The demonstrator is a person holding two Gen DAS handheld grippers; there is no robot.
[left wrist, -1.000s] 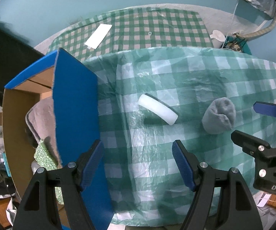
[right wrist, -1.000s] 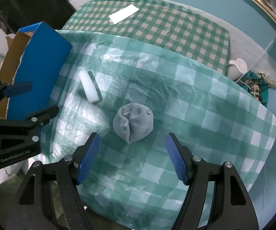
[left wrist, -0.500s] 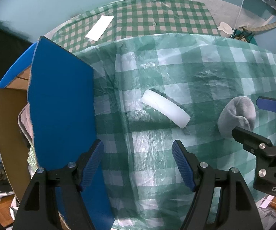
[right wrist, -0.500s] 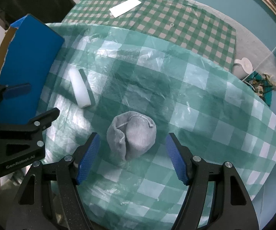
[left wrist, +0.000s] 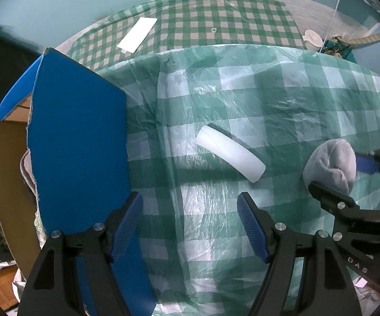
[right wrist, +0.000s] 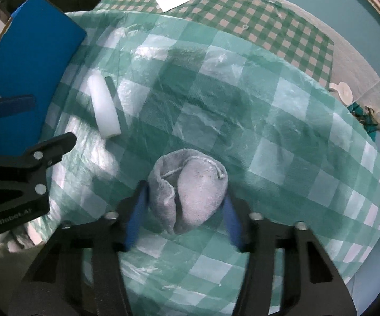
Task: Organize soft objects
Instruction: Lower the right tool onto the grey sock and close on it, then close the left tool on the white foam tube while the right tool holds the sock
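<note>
Fingers of the right gripper (right wrist: 184,210) clasp one grey sock bundle (right wrist: 190,187); left gripper (left wrist: 190,223) wide, one white foam block (left wrist: 229,160) ahead.

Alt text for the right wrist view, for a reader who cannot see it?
The right tongs close around a balled grey sock on a green checked plastic tablecloth. A white foam piece lies to the left near a blue-sided cardboard box, with the left tongs at the left edge.

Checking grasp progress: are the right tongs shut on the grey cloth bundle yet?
Closing around it, grip unconfirmed: the right tongs straddle the grey rolled cloth bundle, blue pads at both sides, blurred.
</note>
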